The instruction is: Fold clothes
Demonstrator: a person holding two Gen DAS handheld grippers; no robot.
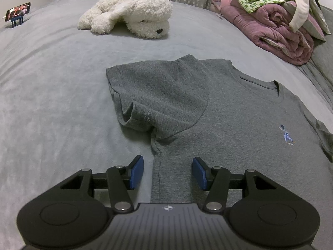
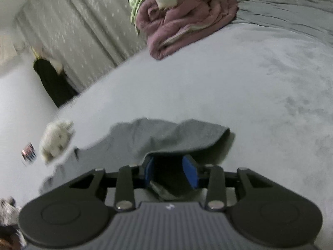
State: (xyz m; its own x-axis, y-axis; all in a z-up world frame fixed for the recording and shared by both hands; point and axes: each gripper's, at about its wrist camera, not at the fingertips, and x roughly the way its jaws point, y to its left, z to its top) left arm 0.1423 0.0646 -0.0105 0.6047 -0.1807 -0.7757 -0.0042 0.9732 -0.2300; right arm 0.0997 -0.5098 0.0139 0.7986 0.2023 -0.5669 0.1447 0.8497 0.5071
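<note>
**A:** Where do we stand with the T-shirt (image 1: 218, 112)?

**B:** It lies face up on the bed (image 1: 52, 83), filling the centre and right of the left wrist view, collar toward the upper right. One sleeve (image 1: 158, 95) is already turned in over the chest, so we judge we are at the side folds, with the first one half done.

**A:** And our left gripper (image 1: 168, 171)?

**B:** It hangs at the bottom centre of that view, jaws partly apart and empty, straddling the shirt's side seam without touching it.

**A:** The right gripper (image 2: 170, 171)?

**B:** Harder to read. Its view is blurred and tilted. The jaws stand narrowly apart, and a flap of the grey cloth (image 2: 166, 139) drapes over the fingertips in the lower centre. We see no pad pressing on it, so we call it loose rather than held.

**A:** So what does the next move call for?

**B:** We think the left claw should come down on the side edge near the seam and pinch it, while the right takes the matching edge further along, so both carry the side over the middle together. The toy dog (image 1: 129, 14) at the top centre and the pile of bedding (image 1: 278, 27) at the upper right are well apart from the shirt.
</note>
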